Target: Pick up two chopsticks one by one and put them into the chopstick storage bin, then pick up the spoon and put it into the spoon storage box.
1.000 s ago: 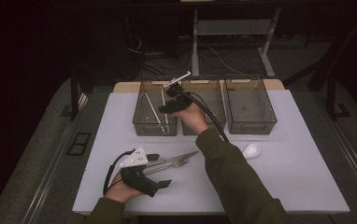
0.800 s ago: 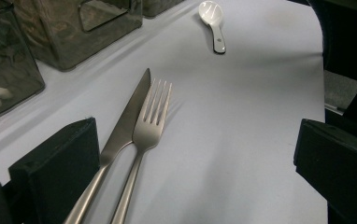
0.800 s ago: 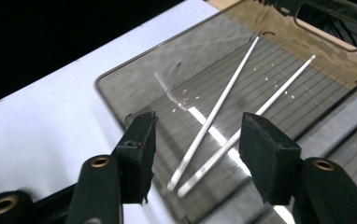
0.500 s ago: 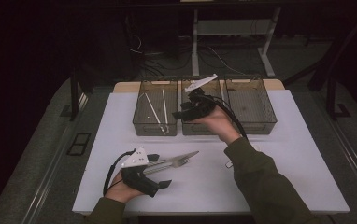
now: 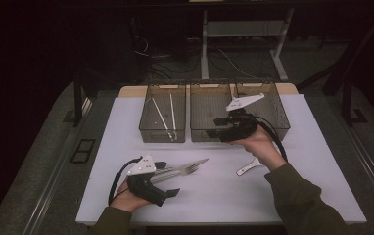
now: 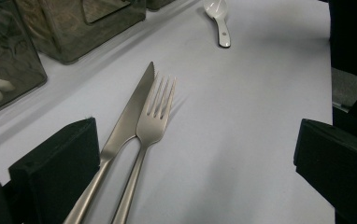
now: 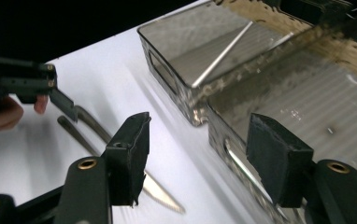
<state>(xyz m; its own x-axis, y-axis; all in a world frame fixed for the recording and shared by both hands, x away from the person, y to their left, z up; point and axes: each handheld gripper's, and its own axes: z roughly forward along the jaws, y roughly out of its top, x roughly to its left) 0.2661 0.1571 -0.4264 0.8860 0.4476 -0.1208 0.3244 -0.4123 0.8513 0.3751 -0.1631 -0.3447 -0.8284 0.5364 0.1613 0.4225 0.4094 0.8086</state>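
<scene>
A steel knife [image 6: 130, 112] and fork [image 6: 155, 116] lie side by side on the white table. Their handles run between the wide-apart jaws of my left gripper [image 6: 195, 135], which rests open at the front left [image 5: 168, 178]. My right gripper [image 5: 218, 127] hovers at the front of the middle bin [image 5: 205, 98]. Its jaws have just been opening and hold nothing [image 7: 200, 140]. The left bin [image 5: 161, 133] holds white chopsticks [image 5: 172, 115]. A white spoon [image 5: 247, 169] lies under my right wrist.
Three clear bins stand in a row at the back of the table; the right bin [image 5: 279, 117] looks empty. The table's white surface [image 5: 214, 196] stretches bare in front of me. Dark floor and cables lie beyond the table.
My right gripper has swung rightward from above the left bin to the front of the middle bin. The left gripper, knife and fork have stayed put.
</scene>
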